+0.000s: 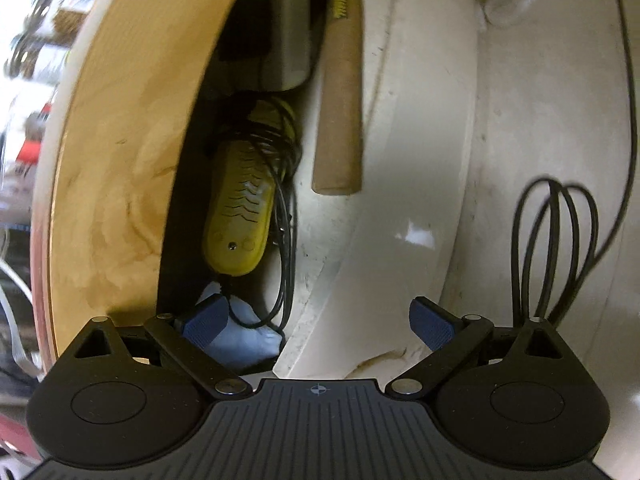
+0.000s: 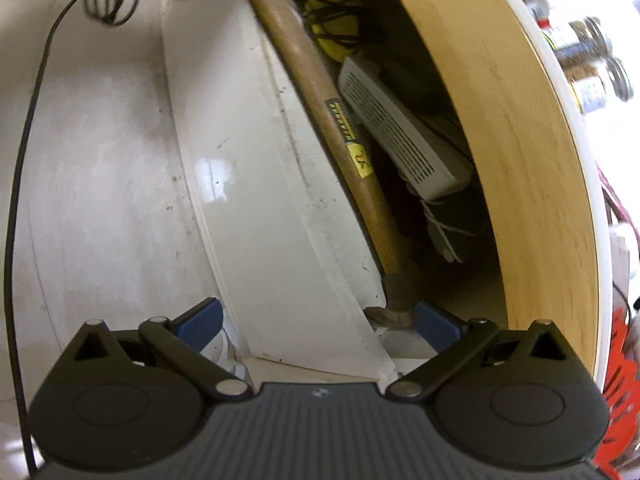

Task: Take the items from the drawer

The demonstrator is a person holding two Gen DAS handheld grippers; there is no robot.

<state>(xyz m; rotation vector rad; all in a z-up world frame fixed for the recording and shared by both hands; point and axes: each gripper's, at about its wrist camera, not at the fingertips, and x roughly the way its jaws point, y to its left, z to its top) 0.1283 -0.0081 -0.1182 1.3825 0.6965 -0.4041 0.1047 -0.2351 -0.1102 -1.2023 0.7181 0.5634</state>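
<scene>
Two grippers hang over a partly open drawer (image 2: 532, 184), both with jaws spread wide and nothing between them. Inside lies a hammer (image 2: 332, 120), its wooden handle running along the drawer's length, close against the white cabinet front (image 2: 248, 184). In the right wrist view the metal head sits at the near end, just ahead of the right gripper (image 2: 318, 318) and slightly to the right of its midline, with the handle leading away far and left. The left gripper (image 1: 318, 326) faces the opposite way: the handle's butt end lies ahead of it, and a yellow device (image 1: 240, 208) wrapped in black cord sits nearer, to the left of the handle. A white vented box (image 2: 400, 136) rests beside the hammer on the side away from the cabinet front. The right gripper looks nearer the hammer; since its jaws open across the handle's axis, a short advance to the right would probably put the neck between them.
</scene>
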